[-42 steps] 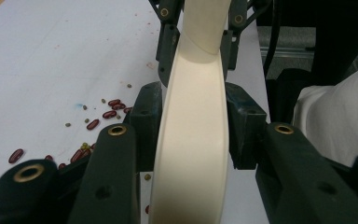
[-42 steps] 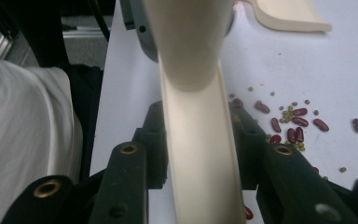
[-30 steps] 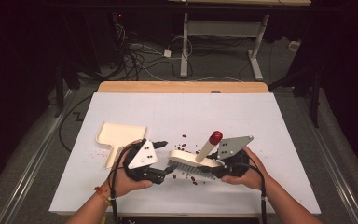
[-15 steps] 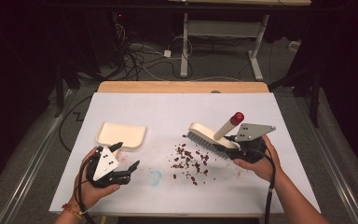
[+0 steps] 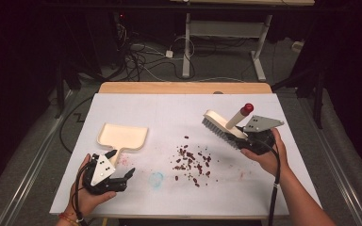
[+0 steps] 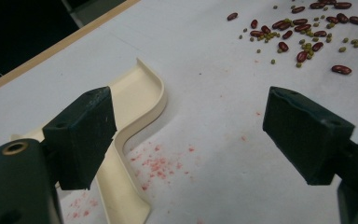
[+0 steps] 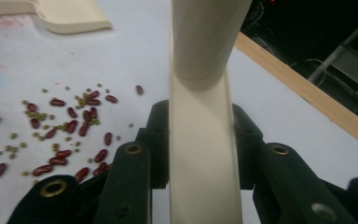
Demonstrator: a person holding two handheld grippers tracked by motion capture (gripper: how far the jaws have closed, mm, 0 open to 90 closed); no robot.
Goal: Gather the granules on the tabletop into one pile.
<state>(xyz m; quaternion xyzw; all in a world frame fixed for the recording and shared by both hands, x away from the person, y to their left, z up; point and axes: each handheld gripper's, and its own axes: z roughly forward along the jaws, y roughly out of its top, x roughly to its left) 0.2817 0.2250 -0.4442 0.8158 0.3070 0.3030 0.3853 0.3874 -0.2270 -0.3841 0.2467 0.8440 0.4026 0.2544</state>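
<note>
1. Since the earlier frames, the two grippers have split apart: the left gripper (image 5: pixel 122 178) pulled back toward the table's (image 5: pixel 179 101) near-left corner, and the right gripper (image 5: pixel 245 140) carried the brush (image 5: pixel 219 127) off toward the right edge.
2. Left gripper's jaws have just been opening; they now stand wide apart with nothing between them, beside the dustpan's handle.
3. Right gripper's jaws are clamped on the brush's flat cream back, brush lifted clear of the table.
4. Brush: smooth cream plastic, long narrow head, dark grey bristles on the underside, round cream handle with a red tip (image 5: pixel 248 108). Head's long axis runs from the gripper toward the far-left; handle sticks up and to the far-right.
5. Dustpan (image 5: pixel 122 135): cream plastic, flat tray with a raised curved rim, lying flat near the left edge, handle toward the near edge, mouth toward the far edge.
6. Beans (image 5: pixel 191 162): glossy red kidney beans mixed with small green round ones, scattered mid-table between dustpan and brush.
7. Table cover: white, matte, with faint red and blue stains.
</note>
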